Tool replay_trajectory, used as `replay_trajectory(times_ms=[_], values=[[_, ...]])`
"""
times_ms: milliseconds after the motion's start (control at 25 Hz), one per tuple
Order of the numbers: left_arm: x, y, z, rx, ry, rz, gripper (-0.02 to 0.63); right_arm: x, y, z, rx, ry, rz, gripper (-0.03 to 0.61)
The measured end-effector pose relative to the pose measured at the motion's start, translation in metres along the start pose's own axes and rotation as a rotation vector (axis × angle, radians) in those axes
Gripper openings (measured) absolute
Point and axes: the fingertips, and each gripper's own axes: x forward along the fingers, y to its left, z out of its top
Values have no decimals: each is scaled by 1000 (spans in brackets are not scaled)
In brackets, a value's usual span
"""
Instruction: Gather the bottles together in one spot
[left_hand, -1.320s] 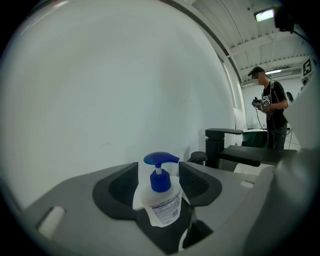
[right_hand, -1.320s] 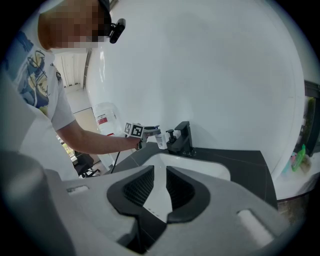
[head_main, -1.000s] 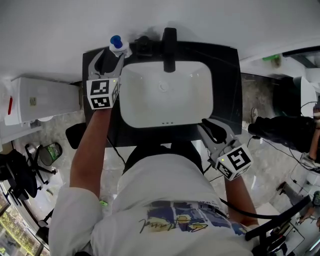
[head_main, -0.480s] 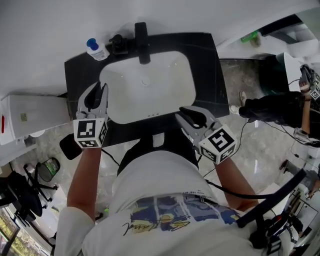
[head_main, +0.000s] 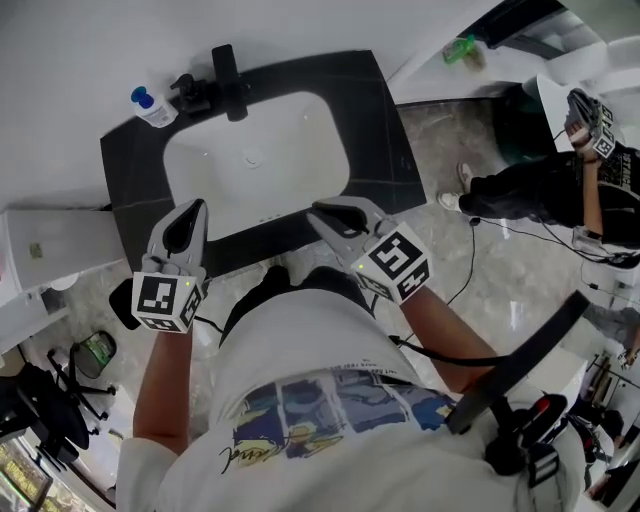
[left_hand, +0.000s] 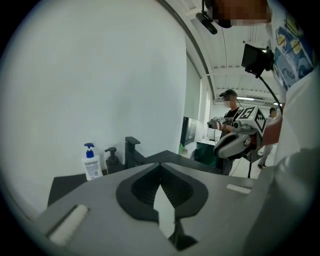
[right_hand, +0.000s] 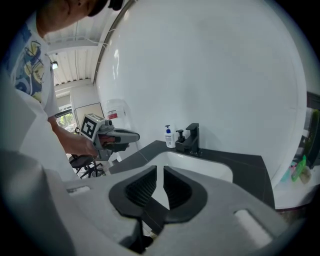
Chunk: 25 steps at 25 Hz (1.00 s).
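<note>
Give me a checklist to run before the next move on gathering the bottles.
1. White bottle upright at the counter's back corner: ok.
2. Black pump bottle close beside it, next to the faucet: ok.
3. Left gripper jaws just closed, nothing between them: ok.
4. Right gripper jaws slightly apart, nothing between them: ok.
5. Both grippers at the counter's front edge, away from the bottles: ok.
6. Green item on the far ledge, bottle or not: cannot tell.

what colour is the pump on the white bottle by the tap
Blue. The pump shows best in the left gripper view.
</note>
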Motion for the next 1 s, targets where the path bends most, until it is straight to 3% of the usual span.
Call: replay_trajectory(times_ms=[160,360,760,1000], values=[[-3,-53,6,-46,17,-74,2,-22,5,-10,-28,-5,29,38],[-11,-110,16,-91,10,-109,2,-50,15,-19,-64,-34,61,20],[-45,-207,-5,-114,18,-95,2,-125,47,-55,-141,-63,95,2],[-61,-239,-21,-143,16,-62,2,-148,60,-77,-159,-69,122,2]])
